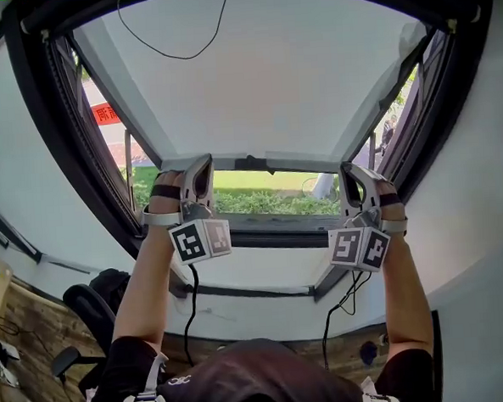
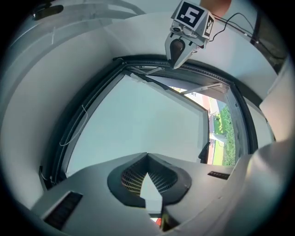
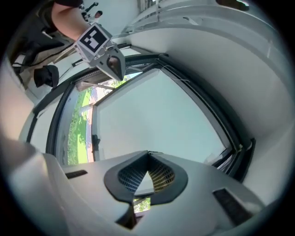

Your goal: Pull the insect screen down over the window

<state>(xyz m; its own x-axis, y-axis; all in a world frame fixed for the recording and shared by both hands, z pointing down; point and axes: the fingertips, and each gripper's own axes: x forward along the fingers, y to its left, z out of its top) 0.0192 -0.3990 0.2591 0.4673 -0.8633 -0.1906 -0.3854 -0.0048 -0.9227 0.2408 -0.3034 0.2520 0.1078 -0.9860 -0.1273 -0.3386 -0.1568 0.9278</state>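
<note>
Covering most of window (image 1: 52,132), insect screen (image 1: 244,77) pale grey, not fully down.

The left gripper (image 1: 205,162) and right gripper (image 1: 348,169) are pale grey plastic shells. Each carries a cube (image 1: 200,240) printed with black-and-white square markers. Their broad grey fingers (image 2: 83,184) bear dark pads (image 2: 129,177) with a fine grid texture. A black cable (image 1: 190,314) runs from each gripper. Black straps (image 1: 163,193) and white bands (image 1: 159,217) wrap the hands and wrists. The person wears a dark short-sleeved shirt (image 1: 245,379) with pale shoulder straps (image 1: 145,398).
</note>
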